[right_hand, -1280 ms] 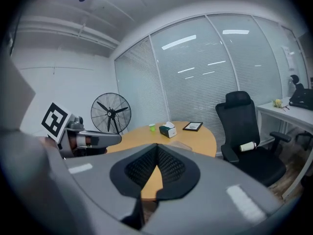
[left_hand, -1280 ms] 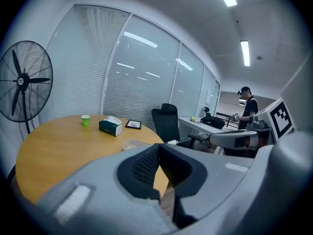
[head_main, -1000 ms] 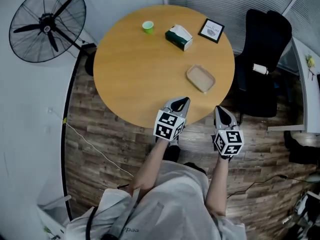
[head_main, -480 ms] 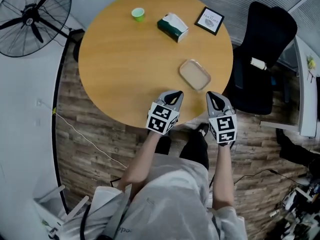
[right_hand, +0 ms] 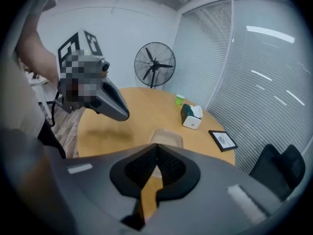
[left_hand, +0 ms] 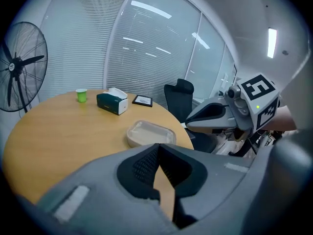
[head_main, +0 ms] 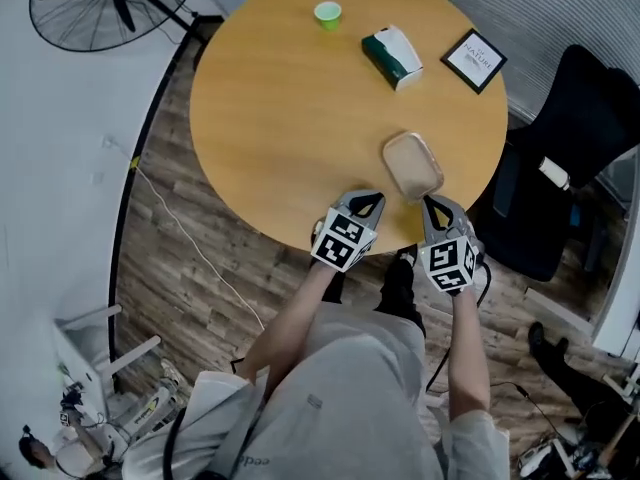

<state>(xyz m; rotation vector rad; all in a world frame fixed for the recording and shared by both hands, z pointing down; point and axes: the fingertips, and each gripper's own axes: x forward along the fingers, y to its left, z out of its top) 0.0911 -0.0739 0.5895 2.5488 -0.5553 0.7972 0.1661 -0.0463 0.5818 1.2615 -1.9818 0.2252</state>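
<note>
The left hand-held gripper [head_main: 366, 201] is clenched. Its jaw tips are pressed together with nothing between them, and its own view shows only bare counter [head_main: 290, 118] through the slit below the tips. The right hand-held gripper [head_main: 436, 206] is clenched in the same way and holds nothing. The two hang side by side, a little apart, with their tips over the near edge of the round wooden counter and pointing away from the person.

The tray [head_main: 412, 165], a shallow beige dish with rounded corners, lies on the counter just ahead of both hand-held grippers. It sits nearer the right one's tips and touches neither.

Farther ahead, well apart from both, stands a green and white tissue box [head_main: 391, 56]. A small green cup [head_main: 327, 13] stands beyond it, toward the left hand-held gripper's side. A dark frame [head_main: 475, 60] lies flat toward the right one's side. A fan [head_main: 115, 3] stands on the floor far off to the left of the left hand-held gripper, past the counter. A black chair [head_main: 580, 158] stands to the right of the right hand-held gripper, beside the counter's edge.
</note>
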